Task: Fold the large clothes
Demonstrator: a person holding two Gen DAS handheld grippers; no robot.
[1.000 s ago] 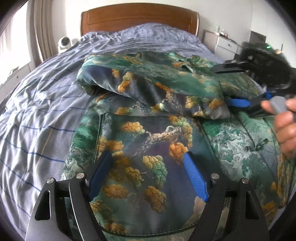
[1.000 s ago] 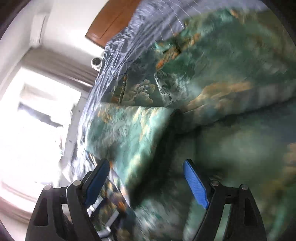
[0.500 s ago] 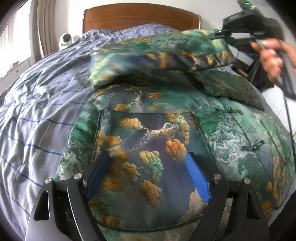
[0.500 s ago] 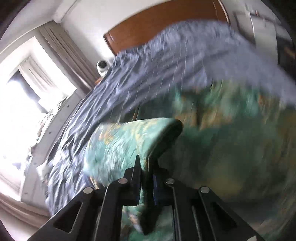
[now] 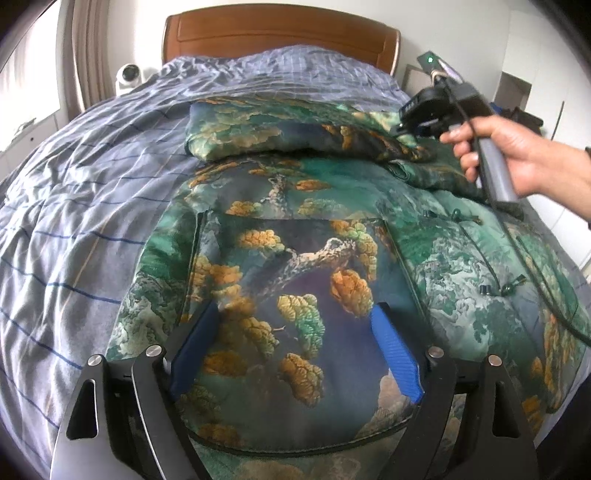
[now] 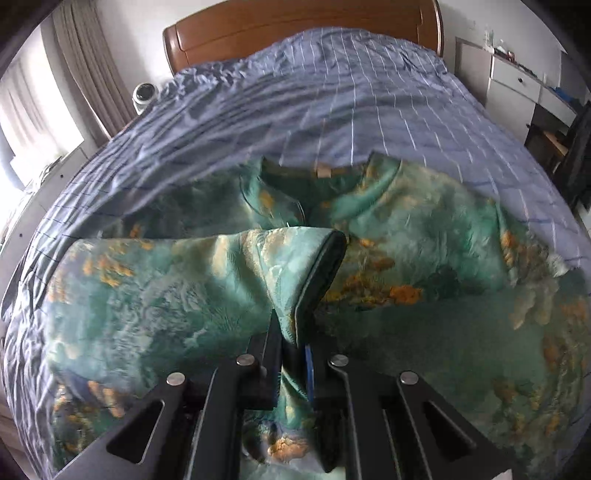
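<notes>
Two grippers are in play over one large garment, a green jacket point(image 5: 295, 266) printed with pine trees and orange clusters, which lies spread on the bed's blue striped cover point(image 5: 74, 206) with its hem toward you and its collar point(image 6: 325, 177) toward the wooden headboard point(image 5: 280, 33). Your left gripper point(image 5: 295, 347) hangs over the lower part of the jacket with its blue pads point(image 5: 393, 347) spread wide apart; the jaws have just been opening a little further, and nothing is pinched between them, the cloth simply lying below. Your right gripper point(image 6: 291, 354) is clenched on the cuff end of a sleeve point(image 6: 207, 280), the fabric squeezed between the narrow black fingers and the sleeve's dark-lined opening standing up just ahead of them. In the left wrist view your right hand point(image 5: 517, 158) grips that tool's handle at the jacket's right side, and the sleeve runs across the chest toward the left shoulder. A small white camera point(image 5: 127, 74) sits beside the headboard, near the curtain point(image 6: 85, 66).
</notes>
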